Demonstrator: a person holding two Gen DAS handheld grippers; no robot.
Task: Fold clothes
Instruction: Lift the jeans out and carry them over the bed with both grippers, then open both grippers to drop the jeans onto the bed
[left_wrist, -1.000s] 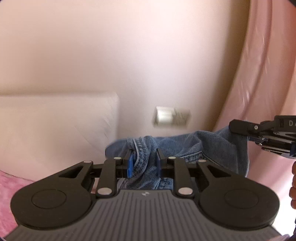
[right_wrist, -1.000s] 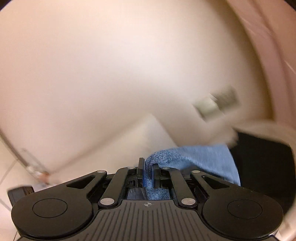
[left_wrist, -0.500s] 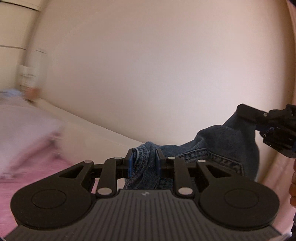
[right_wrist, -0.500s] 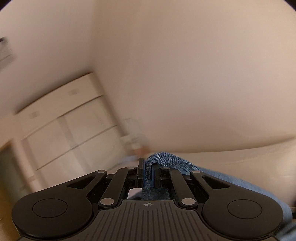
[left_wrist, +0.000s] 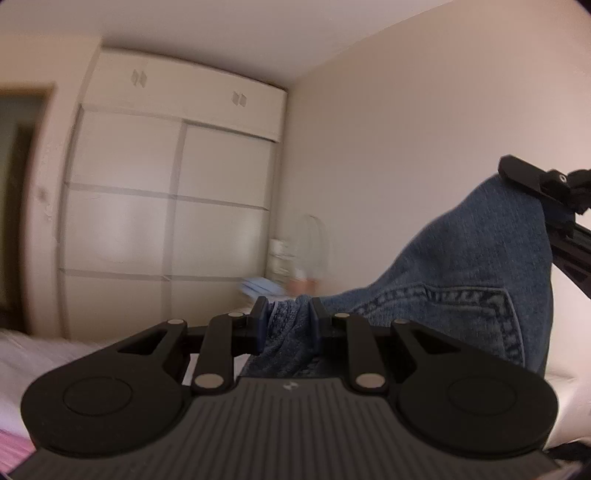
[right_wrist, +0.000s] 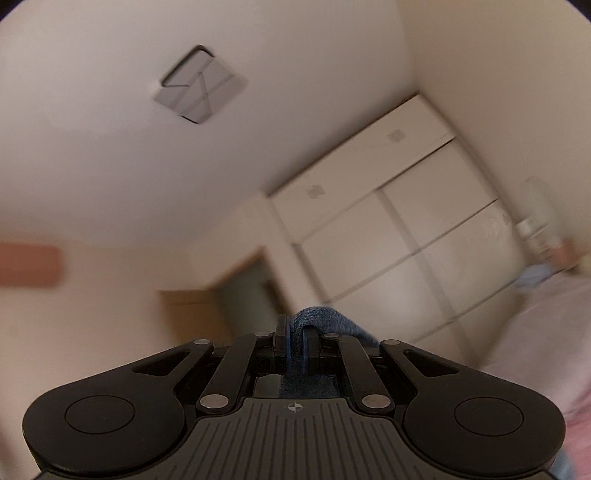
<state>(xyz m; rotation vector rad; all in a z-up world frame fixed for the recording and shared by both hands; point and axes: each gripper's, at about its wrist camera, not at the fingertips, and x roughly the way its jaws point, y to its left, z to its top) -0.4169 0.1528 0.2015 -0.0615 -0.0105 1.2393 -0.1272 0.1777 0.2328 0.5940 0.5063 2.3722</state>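
A pair of blue denim jeans (left_wrist: 461, 273) hangs in the air, stretched between both grippers. My left gripper (left_wrist: 286, 314) is shut on a bunched edge of the denim. At the right edge of the left wrist view, the other gripper (left_wrist: 543, 188) holds the far corner higher up, with a stitched pocket showing below it. In the right wrist view my right gripper (right_wrist: 294, 334) is shut on a fold of the jeans (right_wrist: 325, 325), which loops over the fingertips. Most of the garment hangs below, out of sight.
A white wardrobe (left_wrist: 166, 206) with sliding doors fills the far wall, a dark doorway (right_wrist: 247, 295) beside it. A bed with pale and pink bedding (right_wrist: 535, 332) lies low at right. A square ceiling fixture (right_wrist: 199, 85) is overhead. Small blurred items stand in the corner (left_wrist: 295, 258).
Both grippers have swung round to the left, holding the jeans throughout; the plain wall and curtain gave way to the wardrobe and doorway. The right wrist view now tilts up to the ceiling.
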